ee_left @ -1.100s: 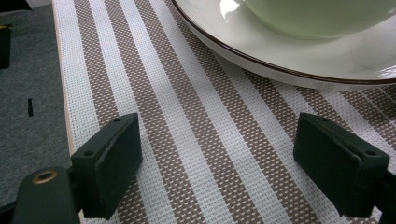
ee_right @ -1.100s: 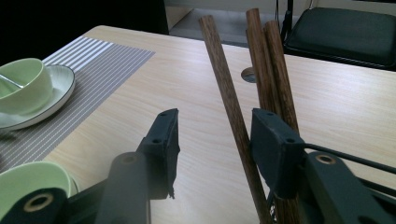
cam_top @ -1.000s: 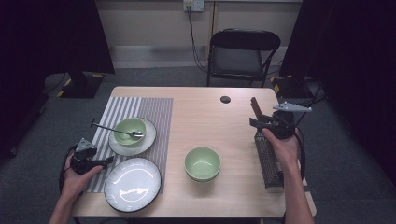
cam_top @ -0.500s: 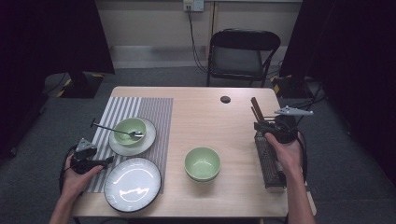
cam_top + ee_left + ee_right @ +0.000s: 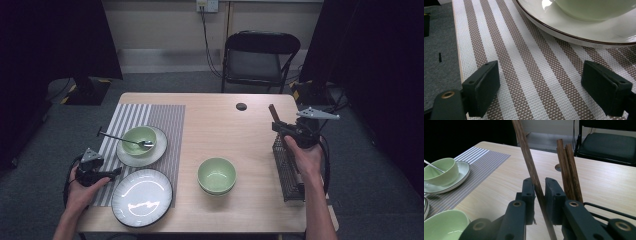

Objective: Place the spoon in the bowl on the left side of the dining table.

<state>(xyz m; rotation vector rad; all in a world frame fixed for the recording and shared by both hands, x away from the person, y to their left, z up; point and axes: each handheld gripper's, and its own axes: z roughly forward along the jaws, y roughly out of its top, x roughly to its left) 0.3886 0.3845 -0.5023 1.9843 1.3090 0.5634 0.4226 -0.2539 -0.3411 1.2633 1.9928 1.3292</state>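
The right tool [image 5: 539, 192] has just been closing and now pinches 1 chopstick [image 5: 530, 165] above the wire rack [image 5: 287, 167], beside 2 others [image 5: 569, 170]. Lift it straight up, grip firm, clear of those. The left tool [image 5: 544, 92] stands wide over the mat [image 5: 524, 72]. No writing is readable.

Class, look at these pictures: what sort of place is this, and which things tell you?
Probably a lab or studio staged as a dining table: dark curtains, a lone folding chair, and a person's hand-held grippers beside a placemat set with bowls.
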